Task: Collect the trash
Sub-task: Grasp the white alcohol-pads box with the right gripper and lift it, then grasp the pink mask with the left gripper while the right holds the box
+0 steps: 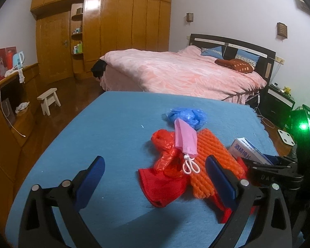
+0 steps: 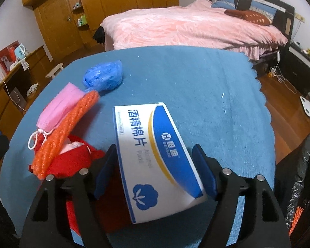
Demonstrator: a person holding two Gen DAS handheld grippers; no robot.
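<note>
Trash lies piled on the blue cloth (image 2: 196,78): your right gripper (image 2: 155,169) straddles the white-and-blue box (image 2: 155,153), jaws apart and not visibly pressing it, while your left gripper (image 1: 155,177) hangs wide open over the red bag (image 1: 165,155), orange netting (image 1: 212,161) and pink mask (image 1: 185,138).

Table cover (image 2: 196,78): matt blue cloth
Box (image 2: 155,155): smooth printed cardboard
Blue bag (image 2: 103,76): crinkled glossy plastic
Mask (image 1: 185,138): pink pleated fabric
Wardrobe (image 1: 113,31): glossy wood
</note>
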